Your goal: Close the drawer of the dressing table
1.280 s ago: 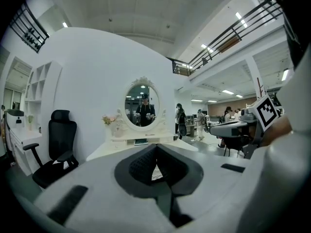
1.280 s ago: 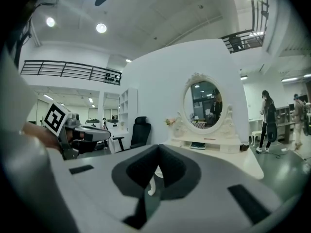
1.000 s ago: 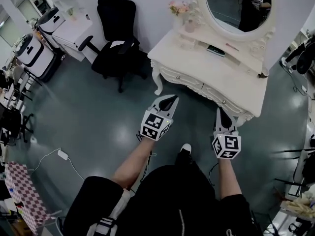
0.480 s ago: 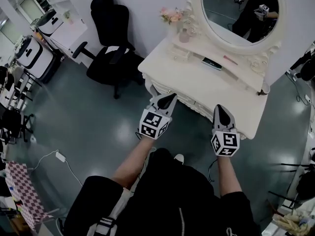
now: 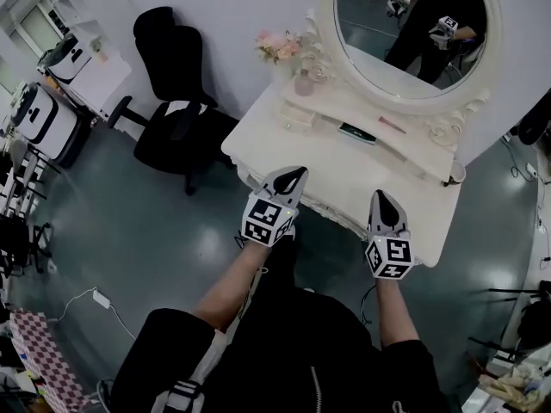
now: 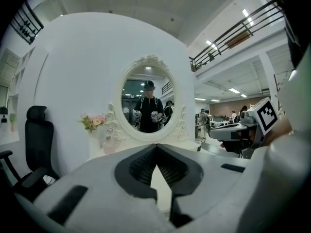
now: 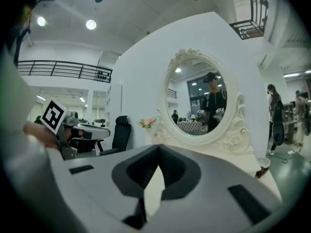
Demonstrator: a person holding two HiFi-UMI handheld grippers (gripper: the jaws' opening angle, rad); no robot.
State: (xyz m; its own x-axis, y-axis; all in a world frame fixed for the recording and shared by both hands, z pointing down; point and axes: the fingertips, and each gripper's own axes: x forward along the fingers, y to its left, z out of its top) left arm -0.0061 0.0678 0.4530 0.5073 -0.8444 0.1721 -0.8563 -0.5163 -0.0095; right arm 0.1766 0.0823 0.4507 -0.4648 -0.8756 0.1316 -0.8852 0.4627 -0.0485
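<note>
The white dressing table [image 5: 344, 175] stands against the wall under its oval mirror [image 5: 413, 24]. From above, its drawer fronts are hidden under the tabletop's front edge, so I cannot tell how the drawer stands. My left gripper [image 5: 298, 173] is shut and empty, with its tip over the table's front left edge. Over the front edge further right is my right gripper [image 5: 380, 194], also shut and empty. In the left gripper view the closed jaws [image 6: 156, 144] point nearly level at the mirror [image 6: 148, 103]. The right gripper view shows closed jaws [image 7: 158, 146] facing the mirror [image 7: 204, 101].
A black office chair [image 5: 172, 101] stands left of the table. Pink flowers in a vase [image 5: 280, 48], a dark flat item [image 5: 355, 132] and a pink pen [image 5: 392, 126] sit on the table's raised shelf. A white cabinet [image 5: 86, 71] is at far left. Teal floor [image 5: 155, 231] lies below.
The person has stepped up to the dressing table. Both shut grippers came forward from over the floor to over the table's front edge, and the drawer fronts have passed out of sight.
</note>
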